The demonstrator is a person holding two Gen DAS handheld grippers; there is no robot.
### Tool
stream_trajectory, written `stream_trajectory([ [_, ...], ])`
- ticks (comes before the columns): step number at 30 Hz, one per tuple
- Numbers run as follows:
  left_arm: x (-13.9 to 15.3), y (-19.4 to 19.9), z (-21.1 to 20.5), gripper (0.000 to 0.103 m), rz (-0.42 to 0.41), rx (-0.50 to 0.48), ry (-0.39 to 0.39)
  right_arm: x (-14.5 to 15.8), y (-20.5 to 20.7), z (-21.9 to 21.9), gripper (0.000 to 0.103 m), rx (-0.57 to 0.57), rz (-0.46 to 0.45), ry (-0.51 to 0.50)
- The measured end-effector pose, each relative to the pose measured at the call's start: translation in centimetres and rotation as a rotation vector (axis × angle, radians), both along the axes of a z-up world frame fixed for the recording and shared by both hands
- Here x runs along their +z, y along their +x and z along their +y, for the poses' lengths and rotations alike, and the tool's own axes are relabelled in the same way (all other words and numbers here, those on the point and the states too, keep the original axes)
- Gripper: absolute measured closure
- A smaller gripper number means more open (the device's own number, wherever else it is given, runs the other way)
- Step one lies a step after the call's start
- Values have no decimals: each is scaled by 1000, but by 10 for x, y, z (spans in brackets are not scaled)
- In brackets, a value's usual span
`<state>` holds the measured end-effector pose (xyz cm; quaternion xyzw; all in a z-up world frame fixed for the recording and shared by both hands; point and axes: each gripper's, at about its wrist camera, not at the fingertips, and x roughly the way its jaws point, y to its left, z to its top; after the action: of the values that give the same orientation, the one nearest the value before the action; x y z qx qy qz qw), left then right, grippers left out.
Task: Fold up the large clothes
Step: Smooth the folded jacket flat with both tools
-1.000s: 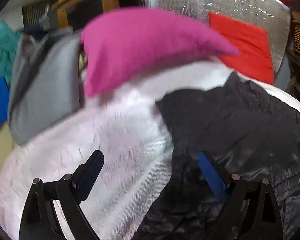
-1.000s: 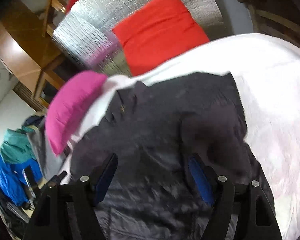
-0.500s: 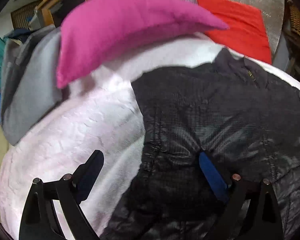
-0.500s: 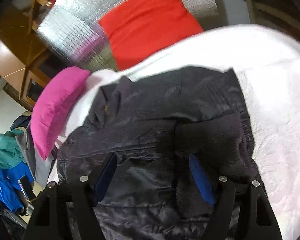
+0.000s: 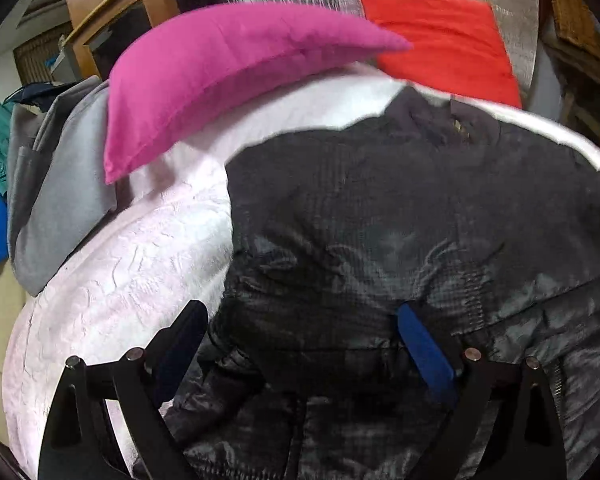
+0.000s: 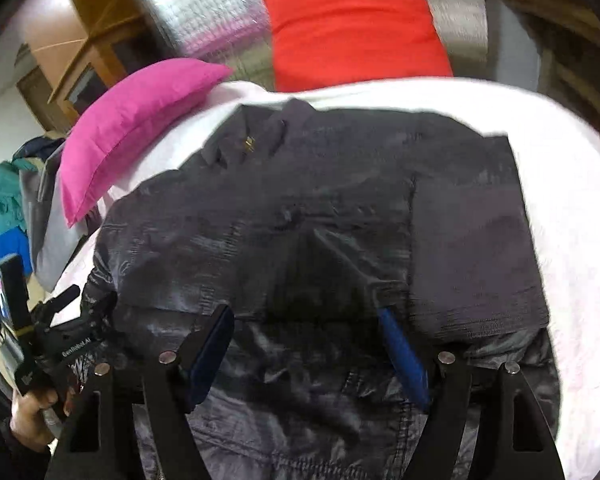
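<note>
Lying under both spread claws (image 5: 300,334) (image 6: 304,338): the dark jacket (image 6: 300,208).

jacket (image 6: 300,220) flat on bed cover (image 6: 572,200), collar at far end, two pillows behind it, one (image 6: 132,128) far-left on cover, other (image 6: 352,24) against foil panel (image 6: 204,4), clothes pile (image 5: 56,184) off bed's left edge, cabinet (image 5: 112,20) behind pile

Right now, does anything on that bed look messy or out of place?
The dark shiny jacket lies rumpled on the pale pink bedcover, not yet neatly folded. A grey garment hangs off the bed's edge beside the pink pillow.
</note>
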<state>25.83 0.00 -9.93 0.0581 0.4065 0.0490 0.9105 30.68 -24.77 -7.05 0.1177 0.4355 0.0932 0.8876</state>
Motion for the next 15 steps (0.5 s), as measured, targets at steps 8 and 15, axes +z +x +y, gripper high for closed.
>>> stream_trajectory([
  [8, -9, 0, -16, 6, 4, -12, -10, -29, 9, 24, 23, 33, 29, -144],
  [15, -14, -1, -12, 6, -6, -14, -24, -30, 8, 29, 21, 36, 8, -167],
])
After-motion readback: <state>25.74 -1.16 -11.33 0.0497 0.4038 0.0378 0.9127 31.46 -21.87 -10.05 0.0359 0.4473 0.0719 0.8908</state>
